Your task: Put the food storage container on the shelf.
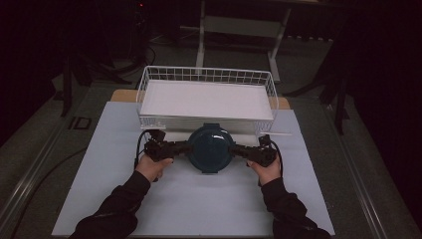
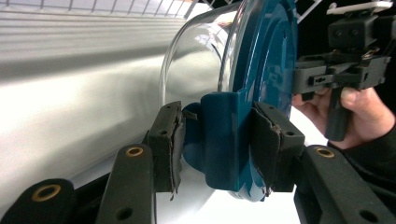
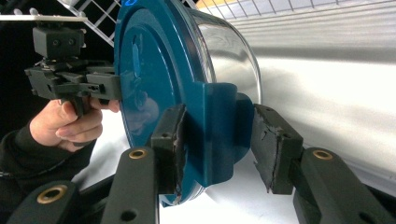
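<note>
A lidded glass container [image 1: 210, 148] is held just before the wire basket [image 1: 206, 97], over the desk [image 1: 189, 199]. The left tool [image 2: 218, 140] is clamped on one lid tab; the right tool [image 3: 219, 140] brackets the opposite tab, one pad apparently clear, presumably to keep the container level.

Both sleeves [image 1: 119, 199] are black. The grippers [image 1: 164, 148] are black, with brass rings [image 2: 134, 151] and cables [image 1: 139, 144].

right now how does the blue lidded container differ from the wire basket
The container is round, with a blue lid and clear body; the basket is rectangular white wire, and larger. The container is gripped at its side tabs by the left tool and right tool; the basket stands untouched behind it.
</note>
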Demonstrator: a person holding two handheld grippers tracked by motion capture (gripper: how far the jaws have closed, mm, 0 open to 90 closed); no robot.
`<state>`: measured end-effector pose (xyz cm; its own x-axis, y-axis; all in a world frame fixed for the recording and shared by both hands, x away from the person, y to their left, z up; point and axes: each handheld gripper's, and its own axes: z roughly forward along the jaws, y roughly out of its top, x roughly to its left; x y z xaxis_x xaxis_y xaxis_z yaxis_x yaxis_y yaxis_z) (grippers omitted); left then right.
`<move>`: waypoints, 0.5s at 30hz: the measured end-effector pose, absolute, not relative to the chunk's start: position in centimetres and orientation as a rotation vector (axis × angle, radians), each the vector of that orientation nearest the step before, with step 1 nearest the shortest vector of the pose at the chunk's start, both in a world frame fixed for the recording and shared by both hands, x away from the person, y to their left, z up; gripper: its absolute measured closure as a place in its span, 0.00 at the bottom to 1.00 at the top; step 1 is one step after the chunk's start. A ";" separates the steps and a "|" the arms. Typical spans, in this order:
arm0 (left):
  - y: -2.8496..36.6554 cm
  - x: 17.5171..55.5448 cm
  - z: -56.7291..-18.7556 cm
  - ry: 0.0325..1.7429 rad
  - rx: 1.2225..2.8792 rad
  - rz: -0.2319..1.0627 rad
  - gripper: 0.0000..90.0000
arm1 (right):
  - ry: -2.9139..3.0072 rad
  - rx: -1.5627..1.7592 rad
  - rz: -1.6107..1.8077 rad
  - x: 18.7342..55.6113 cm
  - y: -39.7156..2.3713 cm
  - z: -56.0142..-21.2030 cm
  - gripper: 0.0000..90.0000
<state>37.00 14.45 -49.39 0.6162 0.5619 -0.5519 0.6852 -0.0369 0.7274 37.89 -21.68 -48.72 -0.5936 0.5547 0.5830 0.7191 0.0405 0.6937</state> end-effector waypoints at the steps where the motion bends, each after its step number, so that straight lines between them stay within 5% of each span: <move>1: 14.5 37.2 -49.6 1.036 1.704 -0.137 0.62 | -2.153 -1.338 -1.591 38.0 -21.6 -48.9 0.62; 15: 14.8 38.4 -51.0 1.080 1.693 -0.096 0.61 | -2.172 -1.360 -1.589 39.6 -20.8 -50.1 0.62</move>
